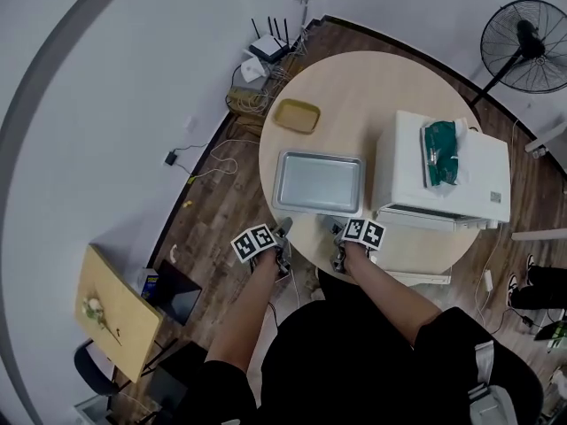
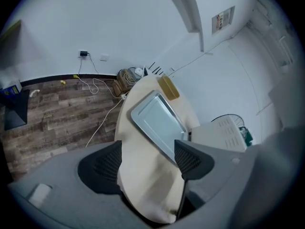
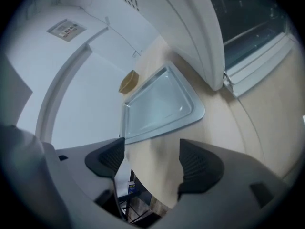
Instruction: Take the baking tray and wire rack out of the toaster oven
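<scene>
Head view: the shallow rectangular silver metal baking tray [image 1: 319,182] lies flat on the round pale wooden table [image 1: 354,87], just left of the boxy white toaster oven [image 1: 443,171]. Its long axis runs across the 2 grippers. The left gripper [image 1: 283,233] and right gripper [image 1: 337,237] hover at the table's near edge.

Left gripper view: the jaws are spread wide with only tabletop between them, and the tray lies ahead.

Right gripper view: the jaws are likewise apart and empty. The oven's open front lies up and right, nearer this hand. The wire rack is probably inside, but I cannot make it out.
</scene>
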A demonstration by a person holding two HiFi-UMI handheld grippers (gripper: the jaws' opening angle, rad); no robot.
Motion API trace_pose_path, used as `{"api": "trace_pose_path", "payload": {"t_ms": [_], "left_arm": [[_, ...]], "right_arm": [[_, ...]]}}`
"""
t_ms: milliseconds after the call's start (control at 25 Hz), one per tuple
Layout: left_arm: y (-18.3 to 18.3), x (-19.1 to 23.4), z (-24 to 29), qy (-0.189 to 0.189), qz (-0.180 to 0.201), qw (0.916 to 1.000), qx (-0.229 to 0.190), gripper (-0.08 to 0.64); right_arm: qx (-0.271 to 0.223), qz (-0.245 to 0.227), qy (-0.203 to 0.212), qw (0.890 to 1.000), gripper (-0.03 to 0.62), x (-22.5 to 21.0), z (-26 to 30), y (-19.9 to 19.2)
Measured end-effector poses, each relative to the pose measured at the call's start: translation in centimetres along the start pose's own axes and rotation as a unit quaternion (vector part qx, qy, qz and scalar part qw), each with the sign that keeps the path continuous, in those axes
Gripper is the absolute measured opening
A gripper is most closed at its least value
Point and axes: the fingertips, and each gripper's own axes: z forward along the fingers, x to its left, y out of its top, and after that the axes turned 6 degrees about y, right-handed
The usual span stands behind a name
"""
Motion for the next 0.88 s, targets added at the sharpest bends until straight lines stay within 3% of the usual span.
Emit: {"api": "trace_pose_path", "payload": {"t_ms": [120, 240, 360, 520, 600, 640, 760, 880], "left_arm": [[-2.5, -1.0, -3.7, -0.053, 0.006, 0.9984, -0.021, 0.328], [-5.3, -2.3, -7.3, -0.085, 0.067, 0.9928, -0.05, 0.328], [-7.8, -3.6, -10.8, -0.126, 0.087, 0.9843, -0.089, 0.327], [-11.1, -7.2, -15.2, -0.229, 0.075, 0.9602, -0.141, 0.325], [-12.7, -8.1, -16.3, -0.257, 0.064, 0.9522, -0.153, 0.322], [-13.5, -8.4, -16.7, -0.265, 0.06, 0.9497, -0.155, 0.297], [-15.7, -9.9, -17.2, -0.302, 0.047, 0.9389, -0.157, 0.118], [-17.9, -11.8, -16.8, -0.336, 0.03, 0.93, -0.146, 0.061]], "right_arm": [[-0.029, -0.051, 0.074, 0.995, 0.341, 2.6, -2.9, 0.0], [-0.049, -0.103, 0.121, 0.986, 0.34, 3.9, -6.6, -0.9], [-0.063, -0.138, 0.13, 0.98, 0.337, 3.6, -10.2, -2.2], [-0.101, -0.139, 0.13, 0.976, 0.334, 2.1, -15.0, -3.4], [-0.12, -0.133, 0.129, 0.975, 0.328, 1.1, -17.0, -4.0], [-0.13, -0.132, 0.127, 0.974, 0.31, 0.8, -18.0, -4.3], [-0.159, -0.13, 0.119, 0.971, 0.238, -0.3, -21.3, -4.7], [-0.191, -0.113, 0.104, 0.969, 0.158, -2.7, -24.9, -4.6]]}}
